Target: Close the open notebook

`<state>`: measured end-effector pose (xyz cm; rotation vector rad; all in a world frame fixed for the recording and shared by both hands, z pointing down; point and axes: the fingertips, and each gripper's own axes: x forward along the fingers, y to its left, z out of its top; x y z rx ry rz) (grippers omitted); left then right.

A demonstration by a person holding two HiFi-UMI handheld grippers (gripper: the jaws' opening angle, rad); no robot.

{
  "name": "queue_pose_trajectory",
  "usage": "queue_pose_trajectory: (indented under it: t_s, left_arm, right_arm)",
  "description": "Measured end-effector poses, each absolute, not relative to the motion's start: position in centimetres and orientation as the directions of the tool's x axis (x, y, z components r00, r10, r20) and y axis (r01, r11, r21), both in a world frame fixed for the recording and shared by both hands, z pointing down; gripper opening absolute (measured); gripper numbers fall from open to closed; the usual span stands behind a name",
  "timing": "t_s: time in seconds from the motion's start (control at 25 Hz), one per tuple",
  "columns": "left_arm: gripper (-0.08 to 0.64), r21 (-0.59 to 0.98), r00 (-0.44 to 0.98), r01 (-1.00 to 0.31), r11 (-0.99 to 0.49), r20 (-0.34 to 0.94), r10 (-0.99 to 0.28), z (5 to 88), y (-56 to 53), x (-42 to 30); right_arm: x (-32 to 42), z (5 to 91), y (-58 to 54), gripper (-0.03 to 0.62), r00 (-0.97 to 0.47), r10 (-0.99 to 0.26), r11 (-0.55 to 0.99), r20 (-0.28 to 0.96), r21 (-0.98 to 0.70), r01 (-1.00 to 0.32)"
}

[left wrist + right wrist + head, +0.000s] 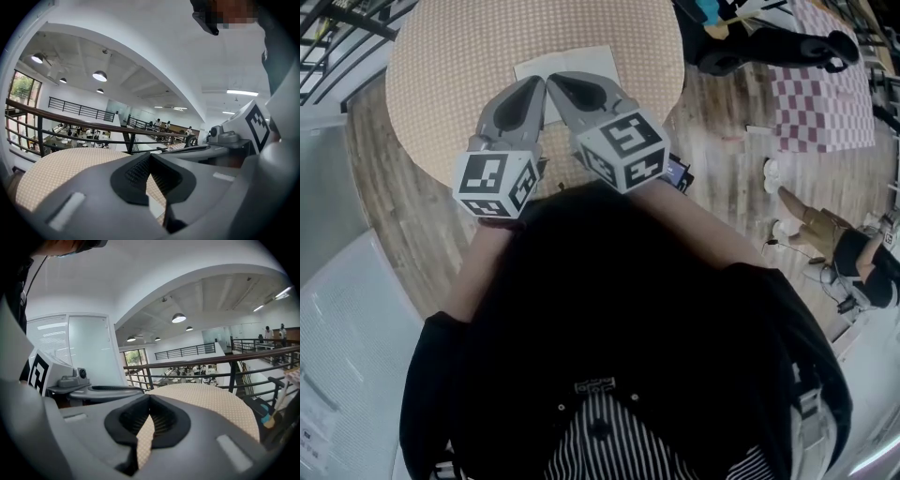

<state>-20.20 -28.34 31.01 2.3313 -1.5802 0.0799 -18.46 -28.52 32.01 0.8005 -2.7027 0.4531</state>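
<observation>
Floor (722, 112): pale wood boards around the table; a pink-and-white checked mat (825, 103) lies at 2 o'clock of the head view.
Table (441, 56): round, under a beige checked cloth, filling 12 o'clock of the head view. I also see it beyond the jaws in both gripper views.
Bystander (839, 239): a person low on the floor at 3 o'clock, well apart from the table.
Left gripper (534, 86): grey, reaching toward 1 o'clock. Its marker cube (497, 183) sits at the near table edge.
Right gripper (555, 82): grey, reaching toward 11 o'clock. Its cube (623, 150) sits just beside the left one, and the two sets of tips nearly meet.
Notebook (577, 64): a white rectangle flat on the cloth near the table's middle. Both grippers' tips lie over its 7 o'clock corner. I cannot tell whether they touch it, or whether it lies open.
Left jaws: together, tips meeting, nothing gripped, as the left gripper view shows (150, 154).
Right jaws: together, tips meeting, nothing gripped, as the right gripper view shows (149, 397).
Railing (197, 364): dark bars behind the table, at 12 o'clock.
</observation>
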Motion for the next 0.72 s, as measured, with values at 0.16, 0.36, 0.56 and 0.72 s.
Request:
queue_pose_trajectory:
  t_s: [0.16, 0.36, 0.56, 0.72]
  left_arm:
    - [0.003, 0.234, 0.357, -0.924, -0.302, 0.250, -0.900, 31.7, -29.9, -19.8]
    - [0.003, 0.228, 0.320, -0.938, -0.260, 0.286, -0.903, 32.6, -31.1, -19.5]
    - [0.003, 0.228, 0.306, -0.944, -0.239, 0.330, -0.893, 34.3, -32.7, -19.0]
    - [0.003, 0.227, 0.325, -0.940, -0.255, 0.364, -0.873, 35.5, -34.7, -17.2]
  right_arm:
    - [-18.0, 32.5, -30.2, 0.002, -0.819, -0.454, 0.800, 0.350, -0.244, -0.548]
    - [-17.9, 33.5, -31.5, 0.002, -0.842, -0.416, 0.811, 0.344, -0.278, -0.514]
    - [-17.5, 35.2, -33.1, 0.002, -0.854, -0.381, 0.819, 0.354, -0.300, -0.490]
    - [-15.6, 36.6, -35.0, 0.002, -0.847, -0.391, 0.794, 0.361, -0.332, -0.508]
